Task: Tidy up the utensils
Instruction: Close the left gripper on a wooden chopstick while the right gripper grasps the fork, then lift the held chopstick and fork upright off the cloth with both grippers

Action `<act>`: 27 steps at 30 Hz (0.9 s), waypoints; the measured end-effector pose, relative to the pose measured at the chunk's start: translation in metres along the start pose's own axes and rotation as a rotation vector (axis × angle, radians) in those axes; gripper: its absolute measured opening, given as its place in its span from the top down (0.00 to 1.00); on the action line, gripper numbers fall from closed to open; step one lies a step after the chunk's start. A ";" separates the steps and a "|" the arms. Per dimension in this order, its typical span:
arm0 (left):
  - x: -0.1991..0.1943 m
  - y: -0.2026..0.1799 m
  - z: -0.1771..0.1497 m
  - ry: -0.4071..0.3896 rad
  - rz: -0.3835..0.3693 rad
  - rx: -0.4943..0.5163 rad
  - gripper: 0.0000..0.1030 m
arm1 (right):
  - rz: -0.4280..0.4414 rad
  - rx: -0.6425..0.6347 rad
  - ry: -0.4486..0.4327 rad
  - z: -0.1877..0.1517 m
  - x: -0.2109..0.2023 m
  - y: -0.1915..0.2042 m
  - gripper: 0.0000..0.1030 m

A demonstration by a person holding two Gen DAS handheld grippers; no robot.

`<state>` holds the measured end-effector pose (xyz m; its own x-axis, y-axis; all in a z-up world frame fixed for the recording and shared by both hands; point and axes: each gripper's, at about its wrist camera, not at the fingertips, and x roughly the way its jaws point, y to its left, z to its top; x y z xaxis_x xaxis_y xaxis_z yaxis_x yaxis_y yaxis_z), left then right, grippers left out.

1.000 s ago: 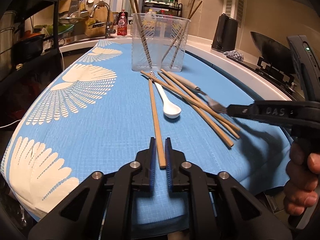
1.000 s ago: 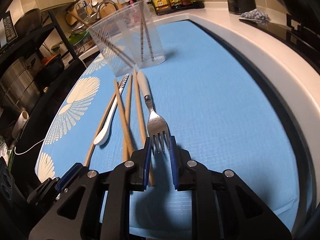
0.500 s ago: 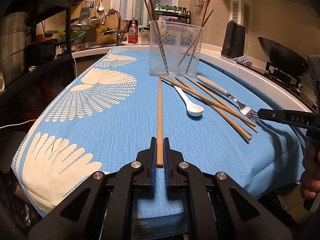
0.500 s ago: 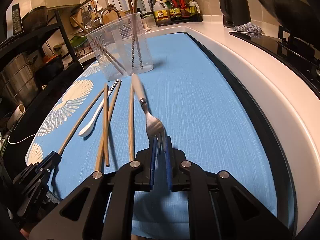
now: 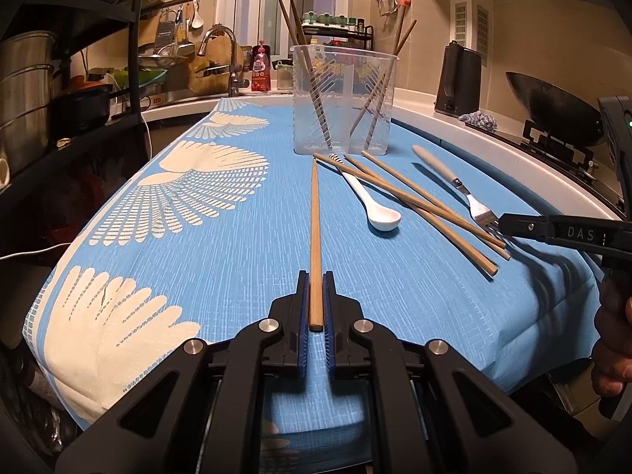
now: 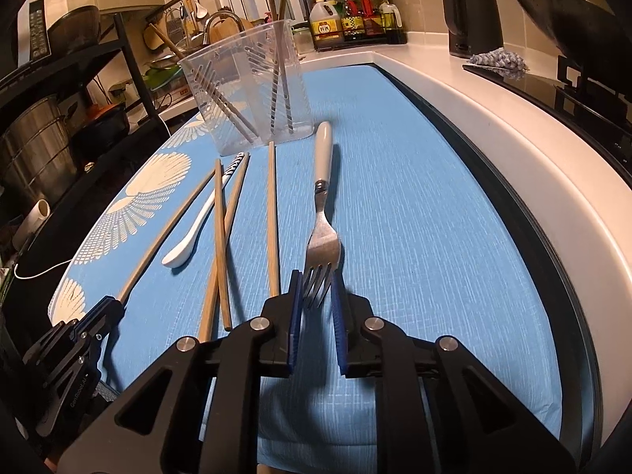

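My left gripper is shut on the near end of a wooden chopstick, whose far tip points at the clear plastic container that holds several chopsticks. My right gripper is shut on the tines of a fork with a grey handle aimed at the same container. Between the two held pieces, on the cloth, lie a white spoon and three loose chopsticks. In the left wrist view the right gripper comes in from the right, with a hand behind it.
A blue cloth with white fan prints covers the counter. To the right run the white counter rim, a black kettle and a wok. A black shelf with pots stands on the left, a faucet behind.
The left jaws closed on the chopstick and swung it straight toward the container. The right jaws closed on the fork's tines, and the fork has swung right, away from the loose chopsticks.
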<state>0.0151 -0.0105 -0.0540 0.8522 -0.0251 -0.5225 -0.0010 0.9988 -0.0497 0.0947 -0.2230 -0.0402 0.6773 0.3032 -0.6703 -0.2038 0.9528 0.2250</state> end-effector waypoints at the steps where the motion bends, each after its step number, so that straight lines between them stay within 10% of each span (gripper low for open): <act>1: 0.000 0.000 0.000 -0.001 0.000 0.001 0.93 | -0.010 -0.013 -0.004 0.001 -0.002 0.001 0.89; 27: 0.000 -0.001 -0.001 -0.015 -0.007 0.012 0.93 | -0.040 -0.090 -0.016 -0.007 0.000 0.015 0.94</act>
<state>0.0143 -0.0110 -0.0545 0.8599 -0.0315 -0.5094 0.0110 0.9990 -0.0433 0.0871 -0.2084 -0.0416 0.6971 0.2649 -0.6662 -0.2382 0.9620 0.1333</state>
